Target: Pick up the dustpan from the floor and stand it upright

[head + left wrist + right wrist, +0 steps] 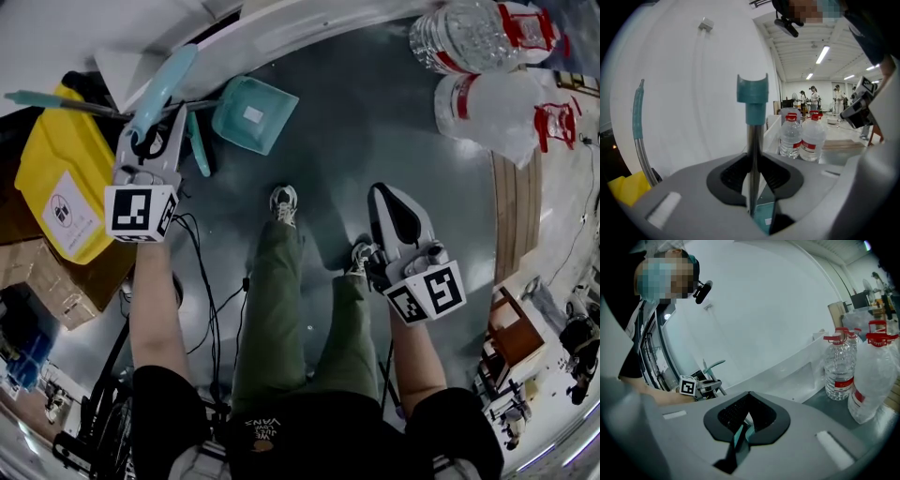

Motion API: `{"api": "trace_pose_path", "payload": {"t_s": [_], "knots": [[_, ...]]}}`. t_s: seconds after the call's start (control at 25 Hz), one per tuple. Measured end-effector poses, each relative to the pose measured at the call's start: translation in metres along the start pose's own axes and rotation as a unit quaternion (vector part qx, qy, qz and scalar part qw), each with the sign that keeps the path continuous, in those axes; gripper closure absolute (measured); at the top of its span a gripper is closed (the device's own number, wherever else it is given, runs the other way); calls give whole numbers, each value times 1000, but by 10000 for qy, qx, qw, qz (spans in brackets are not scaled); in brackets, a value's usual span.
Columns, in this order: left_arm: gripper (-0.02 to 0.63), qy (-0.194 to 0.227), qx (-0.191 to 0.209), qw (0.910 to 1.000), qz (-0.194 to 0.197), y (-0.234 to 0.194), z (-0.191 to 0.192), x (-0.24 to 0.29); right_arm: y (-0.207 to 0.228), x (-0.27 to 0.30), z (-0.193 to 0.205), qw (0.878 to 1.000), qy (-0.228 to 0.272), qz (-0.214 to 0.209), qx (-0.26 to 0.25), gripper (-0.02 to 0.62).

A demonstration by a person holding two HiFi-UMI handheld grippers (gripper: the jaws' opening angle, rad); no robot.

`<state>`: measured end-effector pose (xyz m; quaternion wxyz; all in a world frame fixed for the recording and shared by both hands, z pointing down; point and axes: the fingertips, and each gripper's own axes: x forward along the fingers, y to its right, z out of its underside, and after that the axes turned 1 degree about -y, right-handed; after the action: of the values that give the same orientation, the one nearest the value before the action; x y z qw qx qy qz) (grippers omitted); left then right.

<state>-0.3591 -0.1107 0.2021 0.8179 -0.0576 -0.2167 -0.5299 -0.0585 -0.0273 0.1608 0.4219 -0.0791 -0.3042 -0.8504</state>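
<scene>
The teal dustpan's pan is low by the white wall, and its metal pole rises to a teal handle. My left gripper is shut on that pole, which stands nearly upright between the pads. A sliver of the teal pan shows below the jaws. I cannot tell whether the pan touches the floor. My right gripper hangs to the right above the grey floor, shut and holding nothing. In the right gripper view, that gripper points toward the wall, and the left gripper shows far off.
A second teal-sleeved handle leans at the left over a yellow bin, with a cardboard box below it. Large water bottles stand at the upper right. The person's shoes and cables are on the floor between the grippers.
</scene>
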Motion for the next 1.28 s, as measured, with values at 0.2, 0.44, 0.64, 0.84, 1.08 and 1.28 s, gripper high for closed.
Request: {"api": "trace_pose_path", "payload": {"t_s": [0.2,0.44,0.64,0.84,1.08,1.28], "knots": [[465,76,168,9998,-53,3,0,2,-1,-3,-2,9999,90,-40,76,594],[465,70,-24,9998,-178,11,0,3,-6,-14,-12,9996,223,-150,-19,594],[450,2,-335,9991,-274,16,-4,-1,-11,-29,-29,9993,292,-194,-136,594],[430,-1,-654,9969,-442,28,-18,-15,-12,-51,-52,9984,320,-336,-311,592],[430,91,-793,9940,-754,43,-47,-46,-15,-79,-84,9964,502,-598,-319,594],[431,239,-903,9911,-944,58,-82,-86,-35,-109,-115,9929,714,-882,-363,594]]}}
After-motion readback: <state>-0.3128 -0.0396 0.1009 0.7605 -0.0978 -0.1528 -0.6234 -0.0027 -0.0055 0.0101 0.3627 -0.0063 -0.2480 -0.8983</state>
